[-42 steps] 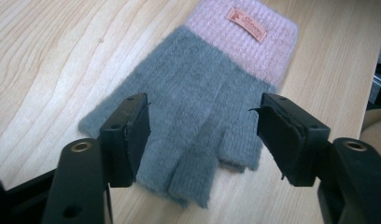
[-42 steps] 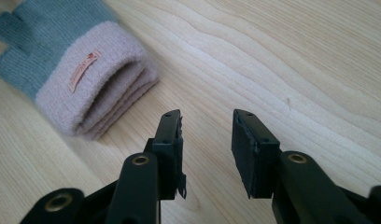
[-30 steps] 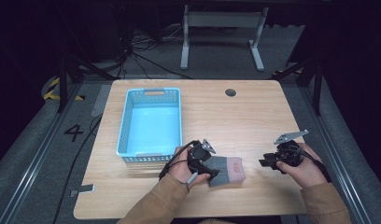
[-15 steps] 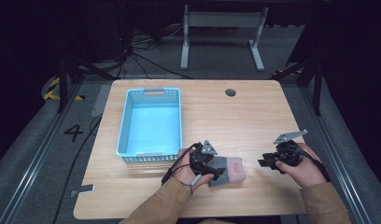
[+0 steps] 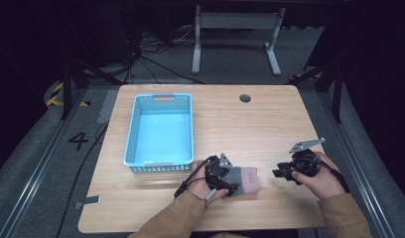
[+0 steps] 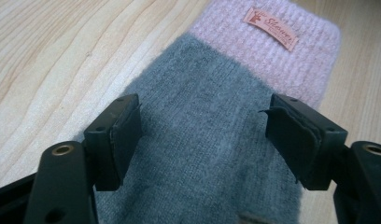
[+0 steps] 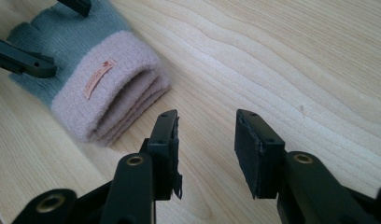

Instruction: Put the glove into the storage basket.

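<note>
You are working at a table (image 5: pixel 270 124) of pale wood with a flowing grain, its corners rounded and a small dark round hole near the far edge. On its left half a light blue plastic basket (image 5: pixel 161 130) is sitting, rectangular, with perforated walls and a handle slot in its far rim. Near your edge, just right of the basket's near corner, a knitted glove (image 5: pixel 242 179) is lying flat on the wood: the body is grey in a fine, slightly fuzzy knit, and the cuff (image 6: pixel 268 51) is a thicker ribbed pink band carrying a small salmon label (image 6: pixel 270 27) with script too small to read. In the right gripper view the cuff is showing stacked, folded layers at its open end. Your left gripper (image 6: pixel 205 135) is standing wide open over the grey part, one black jaw at each side of the fabric, with the cuff pointing away from you; the pads look close to the knit, but you cannot tell whether they are touching it. Your right gripper (image 7: pixel 205 149) is resting to the right of the glove, apart from it, its jaws partly open over bare wood and holding nothing.
</note>
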